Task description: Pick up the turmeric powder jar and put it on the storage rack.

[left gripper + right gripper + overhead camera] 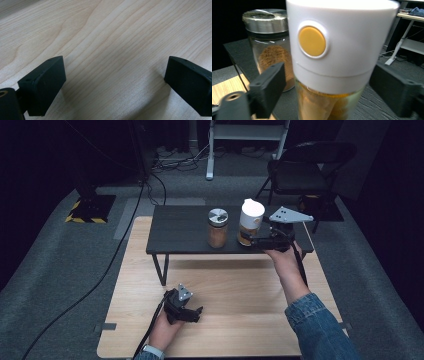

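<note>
White-capped dispenser [250, 222], a glass cylinder, stands on a dark shelf [180, 232]. Left gripper [192, 315] rests on pale wood grain, jaws apart. A steel-lidded jar [218, 227] stands left of the dispenser. Right gripper [250, 241] brackets the dispenser, jaws apart, not pressing.

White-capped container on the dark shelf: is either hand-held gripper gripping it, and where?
Nothing is held. The right hand-held gripper has open jaws either side of the white-capped container, just below its cap, with gaps. The left hand-held gripper is open over the wooden table.

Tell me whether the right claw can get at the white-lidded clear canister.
Probably yes: the right claw stands open around the white-lidded clear canister on the dark shelf, nothing between.
</note>
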A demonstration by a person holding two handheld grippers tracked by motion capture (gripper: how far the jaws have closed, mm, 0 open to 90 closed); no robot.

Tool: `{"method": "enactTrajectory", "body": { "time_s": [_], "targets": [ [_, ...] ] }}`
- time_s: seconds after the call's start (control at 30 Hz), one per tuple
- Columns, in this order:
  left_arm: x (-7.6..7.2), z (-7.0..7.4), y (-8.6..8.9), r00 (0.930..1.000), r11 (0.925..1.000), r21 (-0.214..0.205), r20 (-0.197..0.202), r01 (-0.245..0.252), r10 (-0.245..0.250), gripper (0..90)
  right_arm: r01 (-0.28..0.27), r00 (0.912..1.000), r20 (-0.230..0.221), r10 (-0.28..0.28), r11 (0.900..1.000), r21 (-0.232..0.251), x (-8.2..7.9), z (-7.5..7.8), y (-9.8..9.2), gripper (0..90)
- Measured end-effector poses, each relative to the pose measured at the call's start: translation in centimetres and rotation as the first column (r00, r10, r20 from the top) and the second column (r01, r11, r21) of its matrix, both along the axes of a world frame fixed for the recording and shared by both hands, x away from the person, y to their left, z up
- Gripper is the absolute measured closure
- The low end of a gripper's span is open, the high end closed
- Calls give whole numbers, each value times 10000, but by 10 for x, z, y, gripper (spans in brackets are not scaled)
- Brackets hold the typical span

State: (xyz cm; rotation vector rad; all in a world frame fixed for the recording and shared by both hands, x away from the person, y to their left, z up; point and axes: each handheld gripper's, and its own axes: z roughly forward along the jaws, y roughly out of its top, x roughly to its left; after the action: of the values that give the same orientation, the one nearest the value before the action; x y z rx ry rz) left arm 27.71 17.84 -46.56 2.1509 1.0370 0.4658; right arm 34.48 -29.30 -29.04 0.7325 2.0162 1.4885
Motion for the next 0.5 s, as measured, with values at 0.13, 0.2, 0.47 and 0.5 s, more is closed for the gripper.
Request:
{"method": "enactTrajectory", "body": {
  "time_s": [0.13, 0.2, 0.47, 0.5],
  "targets": [
    [0, 0, 0, 10000, 10000, 2, 0, 0, 0, 33, -67, 9989, 470, 57, 9997, 226, -14, -6, -10, 75],
    [0, 0, 0, 10000, 10000, -20, -9, -8, 8, 33, -171, 9980, 615, 160, 9997, 167, -21, -8, -15, 73],
    [1, 0, -1, 10000, 10000, 35, -29, -13, 13, 29, -489, 9968, 644, 478, 9987, 161, -48, -39, -31, 72],
    [1, 0, 0, 10000, 10000, 14, -28, 2, -2, 29, -506, 9974, 528, 498, 9986, 129, -50, -43, -32, 72]
  ]
}}
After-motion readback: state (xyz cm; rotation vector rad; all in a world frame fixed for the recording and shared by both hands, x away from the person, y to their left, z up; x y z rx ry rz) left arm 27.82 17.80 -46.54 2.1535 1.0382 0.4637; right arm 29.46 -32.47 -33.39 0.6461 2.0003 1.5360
